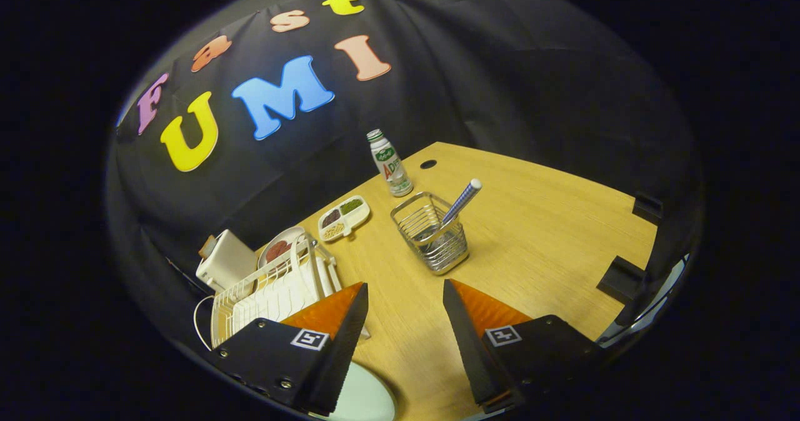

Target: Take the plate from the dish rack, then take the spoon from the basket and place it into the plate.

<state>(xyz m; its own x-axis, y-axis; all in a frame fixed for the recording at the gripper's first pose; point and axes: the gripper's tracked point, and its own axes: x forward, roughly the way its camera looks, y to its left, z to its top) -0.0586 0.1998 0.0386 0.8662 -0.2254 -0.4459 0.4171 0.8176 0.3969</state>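
One checked-handled spoon (461,202) leans in the wire basket (431,232); tool (405,293) spread, seemingly empty.

Pale mint plate (365,399) at six o'clock; white dish rack (272,293) at eight. Silver wire basket (431,230) — its spoon (461,202) has a blue-and-white checked handle (bowl hidden). Light wood-grain table (550,233); white, green-capped bottle (389,163) at twelve.

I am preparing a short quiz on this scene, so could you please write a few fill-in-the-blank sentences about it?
1. The spoon stands in the wire ____, beyond the fingertips.
2. The gripper fingers are ____, with bare table between them.
3. The bottle stands ____ on the table, beyond the basket.
4. The pale plate lies low between the fingers, out of the dish ____.

Missing words: basket; open; upright; rack
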